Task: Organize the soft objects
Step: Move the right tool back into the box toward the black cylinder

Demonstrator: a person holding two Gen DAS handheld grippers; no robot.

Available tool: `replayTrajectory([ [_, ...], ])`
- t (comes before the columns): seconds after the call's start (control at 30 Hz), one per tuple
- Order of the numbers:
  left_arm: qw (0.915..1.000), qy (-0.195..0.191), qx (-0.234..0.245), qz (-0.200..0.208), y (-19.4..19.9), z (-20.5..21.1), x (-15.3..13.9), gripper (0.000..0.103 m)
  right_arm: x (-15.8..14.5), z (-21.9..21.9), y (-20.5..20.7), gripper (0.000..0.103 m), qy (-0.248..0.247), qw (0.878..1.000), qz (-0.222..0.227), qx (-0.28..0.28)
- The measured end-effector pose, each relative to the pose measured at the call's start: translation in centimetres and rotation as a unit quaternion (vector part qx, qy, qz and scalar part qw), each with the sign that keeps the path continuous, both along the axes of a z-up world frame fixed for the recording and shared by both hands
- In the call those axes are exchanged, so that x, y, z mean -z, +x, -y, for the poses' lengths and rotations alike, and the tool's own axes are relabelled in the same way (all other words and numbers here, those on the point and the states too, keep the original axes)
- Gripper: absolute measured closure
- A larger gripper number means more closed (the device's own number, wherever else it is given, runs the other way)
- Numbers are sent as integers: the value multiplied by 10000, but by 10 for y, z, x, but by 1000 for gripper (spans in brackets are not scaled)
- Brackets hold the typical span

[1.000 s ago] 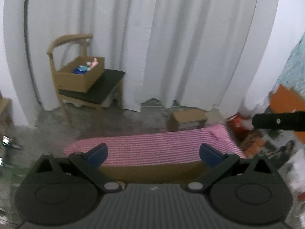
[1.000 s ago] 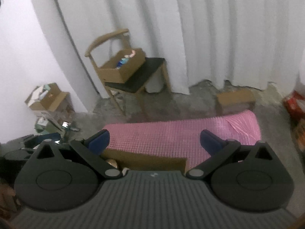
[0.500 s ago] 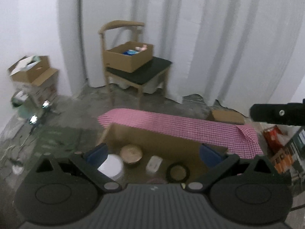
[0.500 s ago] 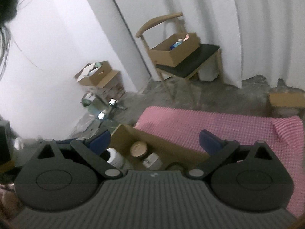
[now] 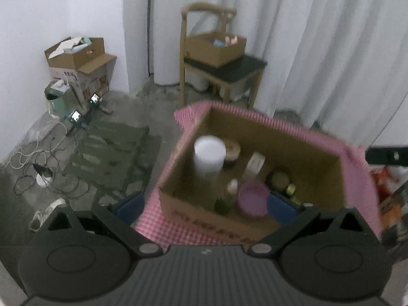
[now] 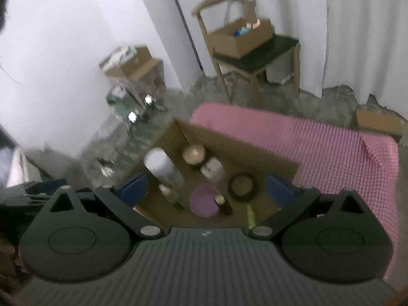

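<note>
With both the left gripper and right gripper spread wide and empty above the cardboard box of jars on the pink checked cloth, slow down and, blur permitting, pick one target before descending.

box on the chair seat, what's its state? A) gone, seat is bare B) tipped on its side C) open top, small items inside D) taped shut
C: the cardboard box sits upright on the chair seat with its top open, and small blue and pink items show inside it in both wrist views.
</note>
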State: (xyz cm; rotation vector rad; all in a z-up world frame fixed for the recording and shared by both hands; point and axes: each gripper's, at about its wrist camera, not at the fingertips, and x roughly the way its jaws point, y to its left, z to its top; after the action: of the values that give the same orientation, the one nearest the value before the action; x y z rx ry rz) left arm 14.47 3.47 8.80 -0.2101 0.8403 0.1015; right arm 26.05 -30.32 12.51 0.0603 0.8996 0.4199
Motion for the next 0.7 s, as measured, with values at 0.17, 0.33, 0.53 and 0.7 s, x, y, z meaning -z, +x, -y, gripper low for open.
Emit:
replayTrajectory([
  [0.17,9994,317,169,-7,12,40,64,3,61,-2,21,12,-262,9991,-98,-333],
  [0.33,9994,69,62,320,19,62,72,3,69,0,53,25,-253,9958,-30,-877],
  [0.53,9954,276,686,603,32,92,56,9,72,-1,81,48,65,9927,-363,-1149],
  [0.7,9862,484,1546,355,48,120,60,29,77,-11,93,57,131,9886,-508,-1408],
])
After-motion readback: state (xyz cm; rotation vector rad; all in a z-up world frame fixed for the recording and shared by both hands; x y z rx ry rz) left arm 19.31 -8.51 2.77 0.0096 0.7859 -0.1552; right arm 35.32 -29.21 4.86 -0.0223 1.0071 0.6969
